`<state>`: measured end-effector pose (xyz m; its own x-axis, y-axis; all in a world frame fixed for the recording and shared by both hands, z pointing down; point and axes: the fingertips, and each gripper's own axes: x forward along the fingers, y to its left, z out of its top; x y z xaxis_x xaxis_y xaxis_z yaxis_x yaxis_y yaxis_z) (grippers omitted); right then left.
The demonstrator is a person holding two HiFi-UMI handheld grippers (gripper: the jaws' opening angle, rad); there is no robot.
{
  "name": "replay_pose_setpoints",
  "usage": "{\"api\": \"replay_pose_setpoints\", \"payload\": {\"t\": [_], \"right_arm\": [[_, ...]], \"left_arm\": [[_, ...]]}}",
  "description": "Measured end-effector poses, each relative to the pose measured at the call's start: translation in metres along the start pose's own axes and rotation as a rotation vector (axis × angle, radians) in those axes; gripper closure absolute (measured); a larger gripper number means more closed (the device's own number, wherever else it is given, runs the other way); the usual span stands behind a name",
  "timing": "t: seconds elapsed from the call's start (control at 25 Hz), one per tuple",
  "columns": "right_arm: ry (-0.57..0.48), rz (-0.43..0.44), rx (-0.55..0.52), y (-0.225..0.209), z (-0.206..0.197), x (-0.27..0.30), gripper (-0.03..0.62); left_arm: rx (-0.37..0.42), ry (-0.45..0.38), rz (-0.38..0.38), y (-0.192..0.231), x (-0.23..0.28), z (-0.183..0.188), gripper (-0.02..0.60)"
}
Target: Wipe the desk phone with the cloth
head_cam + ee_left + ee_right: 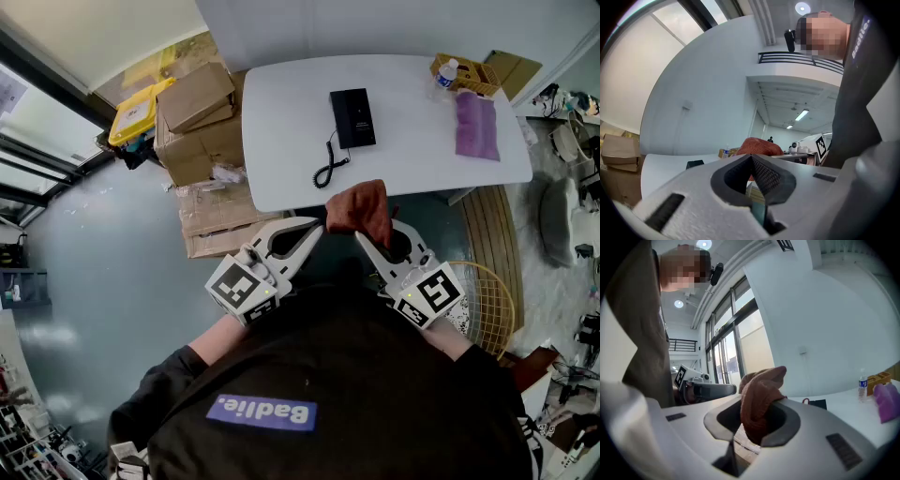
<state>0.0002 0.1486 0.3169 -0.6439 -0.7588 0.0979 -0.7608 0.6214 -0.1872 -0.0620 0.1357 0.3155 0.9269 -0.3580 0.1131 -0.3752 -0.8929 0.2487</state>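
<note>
A black desk phone (pixel 352 117) with a coiled cord lies on the white table (pixel 281 169), well ahead of both grippers. A rust-brown cloth (pixel 359 208) is bunched between the tips of my right gripper (pixel 364 236), which is shut on it; in the right gripper view the cloth (pixel 759 399) fills the jaws. My left gripper (pixel 317 228) is shut with nothing in it, its tip beside the cloth (pixel 757 146). Both grippers hang in front of the table's near edge, close to the person's body.
A purple cloth (pixel 476 125) and a basket (pixel 466 73) with a water bottle (pixel 447 72) sit at the table's right end. Cardboard boxes (pixel 199 122) and a yellow bin (pixel 138 111) stand left of the table. A wire basket (pixel 489 305) is on the floor at right.
</note>
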Motion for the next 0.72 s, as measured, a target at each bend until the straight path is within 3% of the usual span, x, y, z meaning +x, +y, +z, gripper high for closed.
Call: {"api": "replay_pose_setpoints", "payload": {"t": [0.72], "right_arm": [[0.007,0.006,0.018,0.005,0.0,0.015,0.496]], "left_arm": [[0.003,-0.018,-0.003,0.012,-0.01,0.003,0.566]]}}
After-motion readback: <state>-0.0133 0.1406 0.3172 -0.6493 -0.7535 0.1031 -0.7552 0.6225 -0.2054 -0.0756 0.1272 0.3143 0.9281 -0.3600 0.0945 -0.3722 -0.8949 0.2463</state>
